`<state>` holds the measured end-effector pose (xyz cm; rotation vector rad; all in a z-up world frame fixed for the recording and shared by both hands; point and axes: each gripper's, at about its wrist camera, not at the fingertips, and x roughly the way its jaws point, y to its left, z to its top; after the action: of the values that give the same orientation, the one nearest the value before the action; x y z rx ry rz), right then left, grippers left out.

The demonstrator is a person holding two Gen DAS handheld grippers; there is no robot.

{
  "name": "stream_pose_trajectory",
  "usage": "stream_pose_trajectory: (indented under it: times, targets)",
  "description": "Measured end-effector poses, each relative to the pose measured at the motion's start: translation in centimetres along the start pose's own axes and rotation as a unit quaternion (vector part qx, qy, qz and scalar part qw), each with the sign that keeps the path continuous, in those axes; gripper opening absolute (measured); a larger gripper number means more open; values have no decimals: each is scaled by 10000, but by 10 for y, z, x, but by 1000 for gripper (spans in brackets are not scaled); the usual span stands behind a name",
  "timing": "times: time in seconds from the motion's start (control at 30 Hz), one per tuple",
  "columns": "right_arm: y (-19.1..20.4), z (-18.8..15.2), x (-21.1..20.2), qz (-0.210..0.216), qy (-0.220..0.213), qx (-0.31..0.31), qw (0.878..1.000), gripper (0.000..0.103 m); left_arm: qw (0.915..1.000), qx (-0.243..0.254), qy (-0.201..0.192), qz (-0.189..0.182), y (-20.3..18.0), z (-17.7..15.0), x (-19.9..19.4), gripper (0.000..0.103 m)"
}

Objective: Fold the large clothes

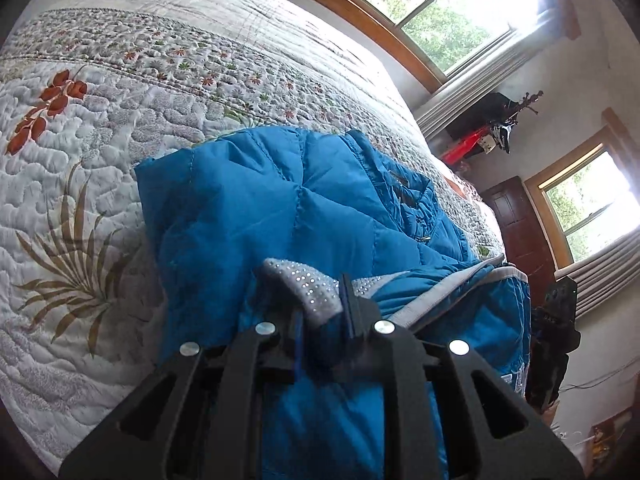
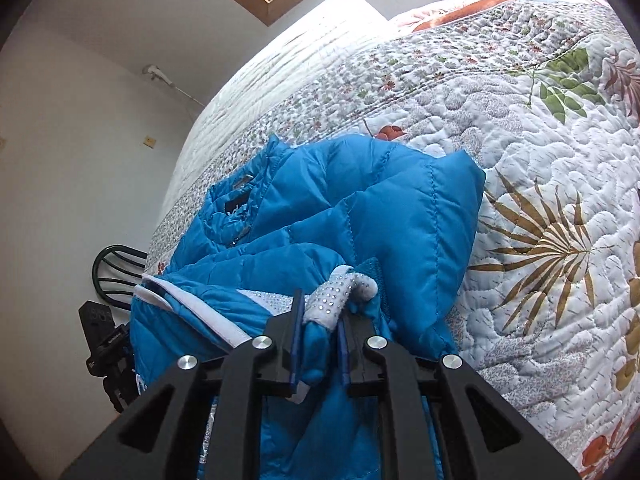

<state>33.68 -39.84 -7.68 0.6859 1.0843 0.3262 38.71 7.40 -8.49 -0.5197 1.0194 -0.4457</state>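
text: none legible | labels: none legible | numbers: none | signs: none

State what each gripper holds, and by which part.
Both hold the blue puffer jacket by its grey rhinestone-studded trim: the left gripper is shut on one stretch, the right gripper on another.

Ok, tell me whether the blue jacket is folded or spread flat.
Partly folded: the blue jacket lies doubled in puffy layers on the bed quilt, while both the left gripper and right gripper pinch its sparkly grey trim.
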Motion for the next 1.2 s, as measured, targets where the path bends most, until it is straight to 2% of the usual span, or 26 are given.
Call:
stream_pose_trajectory:
  times: [0.1,0.27,0.3,0.37,0.4,0.53,0.57,0.6,0.67,0.77,0.87,0.93,0.97,1.0,1.03,1.07,1.13,1.2]
  targets:
    - [5,-2,-6,90,-37,-165,9998,22,10000,58,47,40,-4,2,-1,18]
    - [15,-15,-38,176,-165,-518,9984,41,9997,157,36,-159,-11,-2,-27,32]
    - [16,-18,-44,120,-260,-581,9979,53,9997,146,10,-219,-11,-4,-34,37]
    - [19,-24,-58,-99,-501,-777,9957,75,9995,157,-184,-225,-10,-8,-49,65]
    - [21,-27,-64,-163,-595,-891,9941,75,9990,222,-392,-61,-10,-11,-59,71]
    - [33,-34,-76,-147,-824,-1362,9871,76,9933,802,-751,353,-19,-16,-78,71]
    - [37,-34,-75,-186,-861,-1476,9851,80,9911,967,-786,476,-23,-16,-78,72]
    - [41,-32,-72,-243,-876,-1597,9830,85,9889,1127,-776,584,-26,-15,-76,74]
    - [51,-27,-59,-392,-778,-1866,9786,86,9836,1463,-709,781,-33,-12,-66,75]
    - [62,-17,-33,-879,-611,-2227,9690,86,9698,1977,-638,1276,-42,-8,-44,75]
    - [64,-12,-5,-941,-249,-2470,9641,86,9648,2272,-469,1236,-46,-7,-25,76]
    - [64,-9,13,-1183,-134,-2520,9604,84,9614,2405,-417,1269,-50,-5,-15,76]
    - [64,-10,19,-1212,-89,-2528,9599,72,9595,2440,-415,1346,-51,-4,-10,76]
    - [64,-12,21,-1296,-156,-2554,9580,60,9585,2467,-425,1363,-53,-4,-7,66]
    - [65,-16,21,-1329,-241,-2608,9559,48,9583,2492,-427,1335,-54,-5,-6,46]
    - [66,-20,19,-1280,-288,-2645,9554,29,9576,2491,-451,1377,-56,-6,-6,40]
    - [68,-24,9,-1265,-484,-2663,9543,18,9581,2491,-582,1287,-59,-11,-13,18]
    - [70,-26,-8,-1099,-628,-2572,9580,13,9580,2468,-818,1207,-63,-17,-27,15]
